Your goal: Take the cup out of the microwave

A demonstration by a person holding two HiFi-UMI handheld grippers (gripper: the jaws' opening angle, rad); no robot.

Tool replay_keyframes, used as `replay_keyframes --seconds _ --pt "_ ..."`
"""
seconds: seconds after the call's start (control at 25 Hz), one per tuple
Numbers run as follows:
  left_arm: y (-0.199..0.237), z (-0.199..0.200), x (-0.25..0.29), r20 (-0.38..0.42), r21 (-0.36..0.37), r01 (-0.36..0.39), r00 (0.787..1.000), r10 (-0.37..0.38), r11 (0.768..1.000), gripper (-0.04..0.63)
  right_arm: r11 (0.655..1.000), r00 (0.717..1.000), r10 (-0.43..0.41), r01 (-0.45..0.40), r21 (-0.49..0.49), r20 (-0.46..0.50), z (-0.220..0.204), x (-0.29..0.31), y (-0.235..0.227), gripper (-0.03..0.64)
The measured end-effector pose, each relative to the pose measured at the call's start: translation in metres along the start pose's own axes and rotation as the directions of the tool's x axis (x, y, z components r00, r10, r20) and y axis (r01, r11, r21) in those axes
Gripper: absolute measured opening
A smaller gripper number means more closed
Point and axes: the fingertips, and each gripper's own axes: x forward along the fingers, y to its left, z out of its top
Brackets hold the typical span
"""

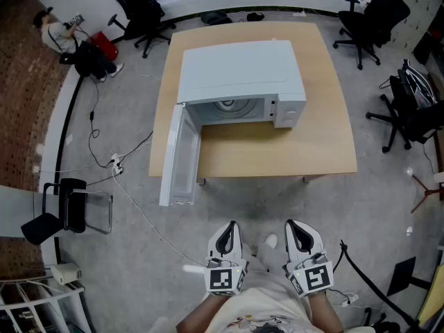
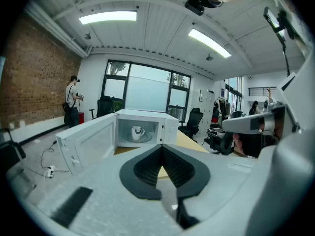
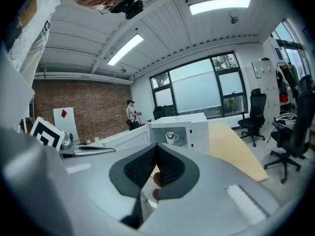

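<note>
Cup (image 2: 137, 131): white, handled, upright inside microwave (image 1: 239, 82) on table (image 1: 326, 137). Door (image 1: 179, 158) already stands open; reach, grasp and lift-out all remain. My left gripper (image 1: 227, 229) and right gripper (image 1: 300, 229) hang well short of the table, both jaws closed together, holding nothing.

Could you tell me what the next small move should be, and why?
Probably move the right gripper forward toward the microwave while opening its fingers: the cup stands inside on the turntable, the door hangs open, and both it and the left gripper are shut, well short of the table.
</note>
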Motion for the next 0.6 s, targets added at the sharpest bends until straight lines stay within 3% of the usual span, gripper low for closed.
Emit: replay_keyframes --seconds 0.12,0.36,0.6 --pt "-0.015 -0.001 -0.023 -0.027 -0.04 0.023 0.999 -0.024 0.999 0.002 1.0 1.0 0.015 -0.015 -0.006 0.004 -0.009 -0.007 0.014 0.005" --pt "-0.037 0.004 -0.055 -0.001 -0.031 0.11 0.994 -0.11 0.994 0.002 0.999 0.999 0.029 -0.029 -0.023 0.022 -0.014 -0.013 0.047 0.005" --pt "-0.035 0.005 -0.059 0.011 -0.03 0.108 0.994 -0.108 0.994 0.002 0.998 0.998 0.05 -0.049 -0.027 0.025 -0.012 -0.019 0.057 0.005"
